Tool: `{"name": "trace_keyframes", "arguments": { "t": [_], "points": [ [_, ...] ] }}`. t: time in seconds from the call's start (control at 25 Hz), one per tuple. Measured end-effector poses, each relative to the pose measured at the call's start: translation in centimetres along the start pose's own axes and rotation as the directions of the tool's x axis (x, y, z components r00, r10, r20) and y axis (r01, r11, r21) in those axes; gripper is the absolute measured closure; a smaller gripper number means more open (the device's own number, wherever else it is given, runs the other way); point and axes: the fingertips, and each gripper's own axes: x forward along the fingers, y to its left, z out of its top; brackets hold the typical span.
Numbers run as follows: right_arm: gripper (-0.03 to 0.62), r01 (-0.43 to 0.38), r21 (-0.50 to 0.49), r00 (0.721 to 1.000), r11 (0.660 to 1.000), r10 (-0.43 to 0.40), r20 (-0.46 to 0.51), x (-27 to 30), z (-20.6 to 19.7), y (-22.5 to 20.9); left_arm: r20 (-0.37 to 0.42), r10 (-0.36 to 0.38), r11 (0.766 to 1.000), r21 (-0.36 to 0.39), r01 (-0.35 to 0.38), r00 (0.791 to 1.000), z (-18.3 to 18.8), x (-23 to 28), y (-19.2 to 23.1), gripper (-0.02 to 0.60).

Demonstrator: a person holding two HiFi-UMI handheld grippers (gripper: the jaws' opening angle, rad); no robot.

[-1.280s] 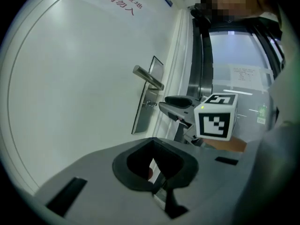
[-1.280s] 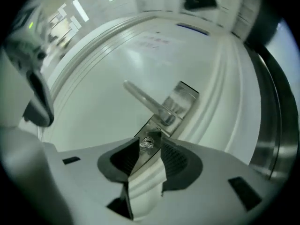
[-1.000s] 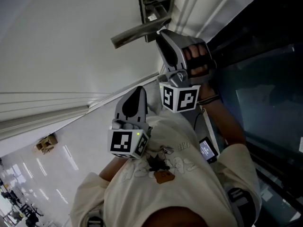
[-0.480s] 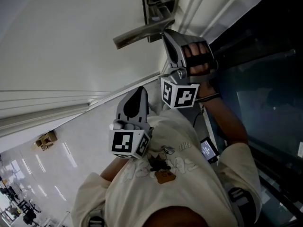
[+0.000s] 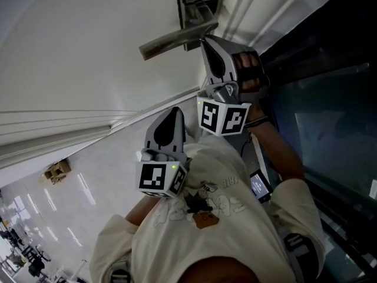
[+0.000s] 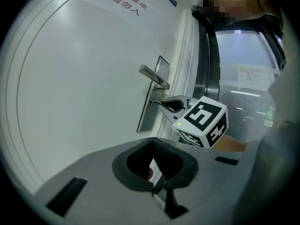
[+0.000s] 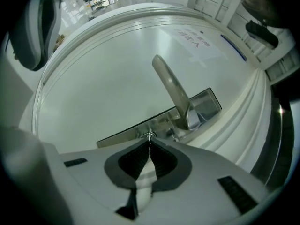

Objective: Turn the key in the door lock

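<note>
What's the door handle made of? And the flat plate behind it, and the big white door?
Door handle: looks like metal with a dull, brushed grey finish and soft highlights running along it.
Lock plate: shinier metal, probably steel, as it shows mirror-like reflections.
Door: a smooth white surface, painted or coated. What's underneath can't be told.

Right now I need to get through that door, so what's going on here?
A person works a white door with tongs in each hand. The right tongs are shut on the small key in the lock plate, under the lever handle. The left tongs hang back, shut and empty.
</note>
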Motion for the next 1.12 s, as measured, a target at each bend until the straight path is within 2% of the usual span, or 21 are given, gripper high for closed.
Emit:
{"name": "trace_keyframes", "arguments": {
  "t": [0.2,0.4,0.48,0.64,0.72,0.84,0.92,1.0,1.04,1.08,1.12],
  "points": [
    [0.577,-0.039,0.183,0.999,0.982,0.037,0.014,0.0,0.0,-0.3,0.003,0.002,1.0,0.003,-0.002,1.0,0.0,-0.1,-0.2,0.575],
    [0.577,-0.065,0.341,0.998,0.938,0.059,0.031,0.0,-0.1,-0.5,0.0,0.001,1.0,0.005,-0.001,1.0,0.0,0.0,-0.5,0.575],
    [0.577,-0.083,0.416,0.996,0.906,0.071,0.045,0.1,-0.1,-0.5,0.0,0.001,1.0,0.007,-0.001,1.0,-0.1,0.0,-0.5,0.575],
    [0.577,-0.13,0.584,0.991,0.801,0.102,0.081,0.1,-0.3,-0.5,-0.01,0.002,1.0,0.008,-0.002,1.0,-0.1,0.0,-0.6,0.575],
    [0.577,-0.133,0.61,0.991,0.781,0.101,0.086,0.2,-0.3,-0.6,-0.011,0.0,1.0,0.012,0.0,1.0,-0.2,0.1,-0.6,0.575],
    [0.568,-0.136,0.61,0.991,0.781,0.105,0.087,0.0,-0.2,-0.5,-0.006,-0.003,1.0,0.017,0.003,1.0,-0.2,0.0,-0.8,0.575],
    [0.488,-0.147,0.622,0.989,0.769,0.102,0.109,-0.9,0.0,-0.6,-0.006,0.0,1.0,0.016,0.0,1.0,-0.1,-0.2,-0.8,0.575],
    [0.487,-0.145,0.632,0.987,0.761,0.069,0.143,-2.1,0.3,-1.0,-0.004,0.004,1.0,0.014,-0.004,1.0,-0.1,-0.4,-0.7,0.575],
    [0.499,-0.151,0.646,0.985,0.749,0.056,0.166,-2.8,0.5,-1.2,-0.004,0.008,1.0,0.012,-0.008,1.0,-0.1,-0.4,-0.6,0.575],
    [0.528,-0.167,0.673,0.98,0.721,0.048,0.192,-3.5,0.7,-1.2,-0.004,0.011,1.0,0.009,-0.011,1.0,-0.1,-0.4,-0.5,0.575],
    [0.557,-0.188,0.712,0.976,0.676,0.044,0.215,-4.1,0.7,-1.2,-0.004,0.012,1.0,0.006,-0.012,1.0,-0.2,-0.4,-0.5,0.575]
  ]
}}
